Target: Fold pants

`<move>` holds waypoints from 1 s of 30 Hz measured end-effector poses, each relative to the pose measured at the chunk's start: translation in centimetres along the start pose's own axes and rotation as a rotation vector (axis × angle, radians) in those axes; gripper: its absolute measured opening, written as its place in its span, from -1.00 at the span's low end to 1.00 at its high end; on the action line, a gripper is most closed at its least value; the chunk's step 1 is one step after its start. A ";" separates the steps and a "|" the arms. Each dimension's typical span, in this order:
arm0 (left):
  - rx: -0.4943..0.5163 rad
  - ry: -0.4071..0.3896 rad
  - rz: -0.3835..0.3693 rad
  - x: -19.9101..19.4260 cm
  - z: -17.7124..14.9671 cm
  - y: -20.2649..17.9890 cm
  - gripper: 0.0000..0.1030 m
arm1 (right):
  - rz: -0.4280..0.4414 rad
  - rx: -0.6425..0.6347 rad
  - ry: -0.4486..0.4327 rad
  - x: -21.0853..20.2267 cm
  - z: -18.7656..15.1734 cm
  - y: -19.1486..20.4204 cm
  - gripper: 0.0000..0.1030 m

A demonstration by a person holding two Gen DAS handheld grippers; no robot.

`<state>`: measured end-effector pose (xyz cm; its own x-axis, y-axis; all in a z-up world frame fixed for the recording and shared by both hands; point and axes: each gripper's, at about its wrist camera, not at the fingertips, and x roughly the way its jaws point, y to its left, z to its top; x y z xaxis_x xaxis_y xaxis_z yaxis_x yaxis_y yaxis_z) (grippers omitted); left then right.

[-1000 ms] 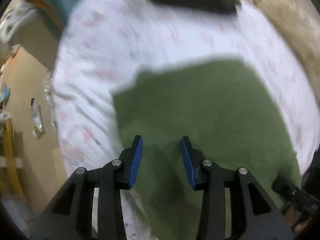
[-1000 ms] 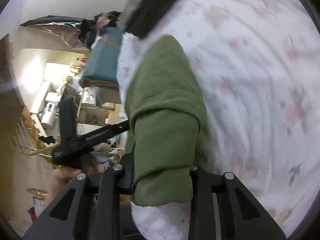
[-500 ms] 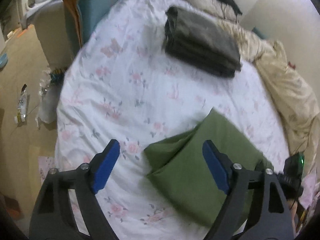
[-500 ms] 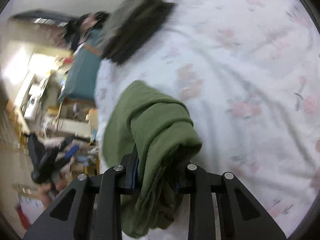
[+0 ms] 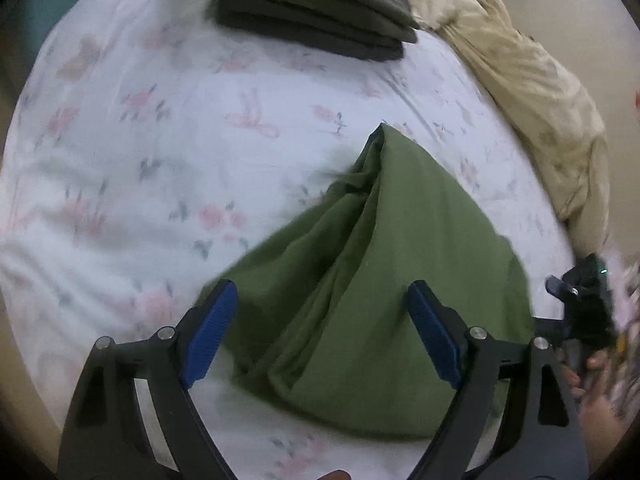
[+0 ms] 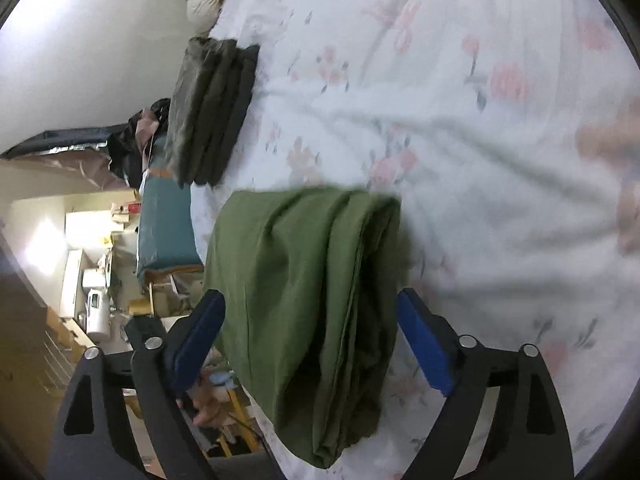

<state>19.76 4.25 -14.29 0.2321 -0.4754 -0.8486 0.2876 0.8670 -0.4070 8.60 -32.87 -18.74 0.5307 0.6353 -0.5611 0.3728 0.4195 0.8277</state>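
left wrist view showed the green pants [image 5: 384,280] lying folded in a loose bundle on the floral bed sheet [image 5: 160,160], lower centre of the frame, between the spread, empty left tongs [image 5: 322,336]. in the right wrist view the right tongs [image 6: 312,340] also gaped wide around the bundle, gripping nothing. the folding looked nearly done; the next move probably called for squaring up the uneven layers, or carrying the bundle to the dark folded stack [image 5: 316,8] at the upper centre.
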 end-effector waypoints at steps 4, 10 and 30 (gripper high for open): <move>0.037 0.066 0.018 2.6 0.2 0.6 0.86 | -0.011 -0.021 0.063 3.6 -2.0 -0.3 0.77; 0.086 0.145 -0.041 3.8 -0.8 0.9 0.37 | 0.040 -0.101 0.053 5.6 -3.7 0.1 0.66; -0.282 -0.180 -0.015 -8.4 -10.5 -4.1 -0.88 | 0.017 -0.719 0.217 4.2 1.0 13.0 -0.55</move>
<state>6.88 6.26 -9.00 0.3972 -0.4858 -0.7786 0.0299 0.8548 -0.5181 16.41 -25.39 -10.38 0.3419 0.7279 -0.5943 -0.2630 0.6813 0.6831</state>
